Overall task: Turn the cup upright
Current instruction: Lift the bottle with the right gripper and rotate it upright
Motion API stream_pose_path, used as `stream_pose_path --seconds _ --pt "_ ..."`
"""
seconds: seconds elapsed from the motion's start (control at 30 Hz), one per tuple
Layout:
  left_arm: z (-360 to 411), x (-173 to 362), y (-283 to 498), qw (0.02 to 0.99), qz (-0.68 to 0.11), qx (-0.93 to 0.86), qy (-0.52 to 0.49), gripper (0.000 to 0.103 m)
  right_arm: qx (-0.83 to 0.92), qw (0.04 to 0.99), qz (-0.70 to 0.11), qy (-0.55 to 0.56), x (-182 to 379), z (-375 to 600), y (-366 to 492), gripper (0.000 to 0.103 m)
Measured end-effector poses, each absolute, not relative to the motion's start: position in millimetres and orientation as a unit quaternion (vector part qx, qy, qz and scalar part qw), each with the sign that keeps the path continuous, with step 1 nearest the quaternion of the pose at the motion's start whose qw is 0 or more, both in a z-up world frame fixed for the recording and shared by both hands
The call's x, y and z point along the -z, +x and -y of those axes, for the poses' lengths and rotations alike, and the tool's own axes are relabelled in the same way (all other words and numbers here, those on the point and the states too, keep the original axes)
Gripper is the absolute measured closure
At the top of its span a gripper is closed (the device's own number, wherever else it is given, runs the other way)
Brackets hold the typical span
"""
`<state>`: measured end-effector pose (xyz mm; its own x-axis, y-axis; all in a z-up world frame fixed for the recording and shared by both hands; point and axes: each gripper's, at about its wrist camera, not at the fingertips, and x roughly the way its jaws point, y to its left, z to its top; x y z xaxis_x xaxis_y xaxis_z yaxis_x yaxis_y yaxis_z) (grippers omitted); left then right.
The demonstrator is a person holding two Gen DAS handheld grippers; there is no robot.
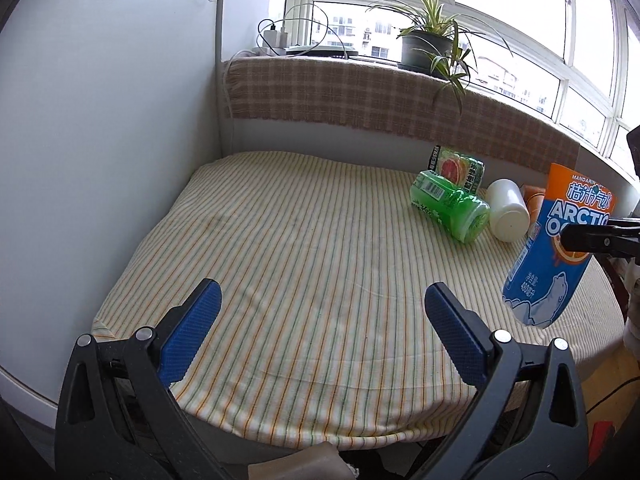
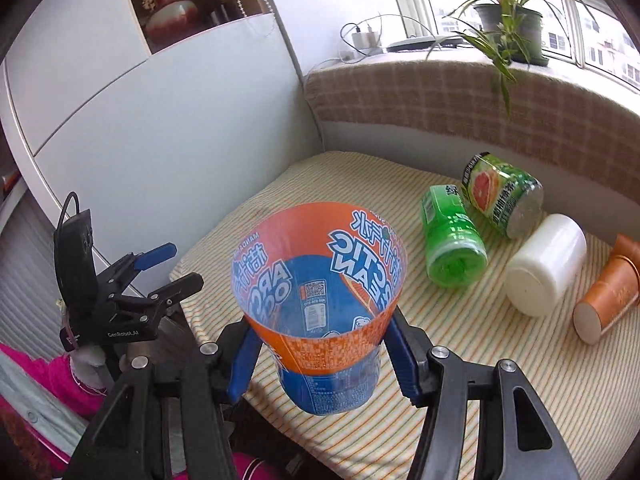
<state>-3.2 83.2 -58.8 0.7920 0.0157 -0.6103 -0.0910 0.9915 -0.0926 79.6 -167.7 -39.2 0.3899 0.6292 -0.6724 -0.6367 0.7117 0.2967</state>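
Left wrist view: the left tool [image 1: 322, 300], its blue-padded fingers [image 1: 454, 332] spread wide with nothing between them, hovers over the near edge of a table covered in a cream cloth with green and orange stripes [image 1: 304, 264]. At the right edge of the picture, the tall translucent plastic cup with an orange-and-blue "Arctic Ocean" label [image 1: 556, 248] hangs in the air above the cloth, wide mouth up and slightly tilted, pinched by a black finger of the right tool [image 1: 600, 236] reaching in from the right. Behind it, a green plastic bottle cup [image 1: 450, 206], a green grapefruit-label cup [image 1: 458, 168] and a white plastic cup [image 1: 508, 210] lie on their sides near the far right of the table. A potted spider plant [image 1: 430, 46] stands on the checked-cloth windowsill [image 1: 360, 96].

Right wrist view: the right tool [image 2: 320, 354] is clamped on the orange-and-blue cup [image 2: 320, 300], one blue pad pressed to each side below the rim, the open mouth facing the camera and the base clear of the striped cloth [image 2: 500, 380]. The left tool [image 2: 168, 266] is at the left, jaws apart. To the right, the green bottle cup [image 2: 452, 248], the grapefruit-label cup [image 2: 500, 196], the white cup [image 2: 544, 266] and a stack of orange paper cups [image 2: 608, 296] all lie on their sides in a row.
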Motion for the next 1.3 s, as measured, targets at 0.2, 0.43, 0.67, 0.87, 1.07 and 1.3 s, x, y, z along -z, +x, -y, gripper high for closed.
stream_pose_path --seconds 0.2,0.43,0.67,0.87,1.07,1.3 --pt "-65.6 60.1 3.7 0.942 -0.33 0.005 -0.063 0.0 -0.353 0.835 -0.42 0.045 53.5 202.8 73.8 0.044" --pt "-55.4 57.6 0.5 0.939 -0.336 0.027 -0.07 0.0 -0.35 0.796 -0.483 0.106 81.4 215.9 93.5 0.044" --pt "-58.7 54.6 0.5 0.933 -0.345 0.04 -0.094 0.0 -0.33 0.761 -0.531 0.172 113.9 218.1 129.7 0.044" --pt "-54.6 54.5 3.8 0.928 -0.356 0.053 -0.1 0.0 -0.304 0.762 -0.541 0.183 129.3 213.1 150.2 0.043" --pt "-46.2 54.9 14.8 0.915 -0.375 0.089 -0.12 0.0 -0.281 0.761 -0.55 0.199 143.6 209.4 157.5 0.039" --pt "-35.6 66.1 40.7 0.871 -0.429 0.145 -0.191 0.001 -0.275 0.781 -0.527 0.193 137.9 217.8 142.7 0.026"
